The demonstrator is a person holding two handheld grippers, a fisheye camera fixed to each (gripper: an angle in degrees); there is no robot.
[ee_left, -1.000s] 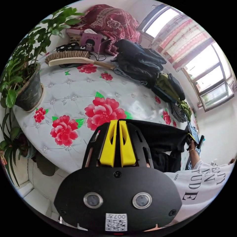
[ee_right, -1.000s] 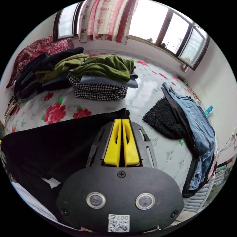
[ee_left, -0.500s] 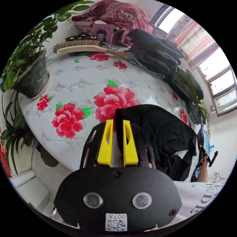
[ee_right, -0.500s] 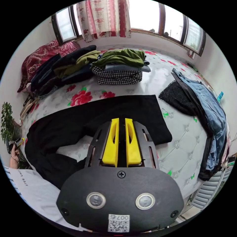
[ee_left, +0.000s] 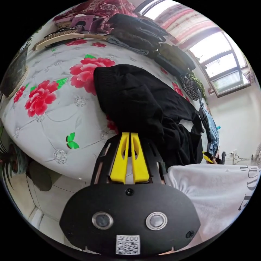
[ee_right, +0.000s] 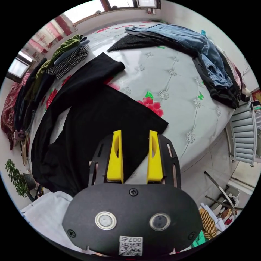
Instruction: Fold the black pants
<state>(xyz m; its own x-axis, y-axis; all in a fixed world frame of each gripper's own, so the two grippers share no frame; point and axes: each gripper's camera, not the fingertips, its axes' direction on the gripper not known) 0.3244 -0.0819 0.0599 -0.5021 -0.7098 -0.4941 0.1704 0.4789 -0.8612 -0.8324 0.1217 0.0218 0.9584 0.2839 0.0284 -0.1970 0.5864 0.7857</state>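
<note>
While the black pants [ee_right: 89,114] lie spread on the bed [ee_right: 174,81], legs apart, no fold made yet, I judge. Left tool [ee_left: 130,136] jaws nearly together at pants' near edge; can't tell if gripping. Right tool [ee_right: 135,136] jaws apart, over leg hem. All folds left.

The white shirt [ee_left: 217,195] bears large dark letters along its edge, cut off by the frame; "DE" can be made out. Each gripper's housing carries a small sticker [ee_left: 127,244] with a printed code, digits mirrored.
</note>
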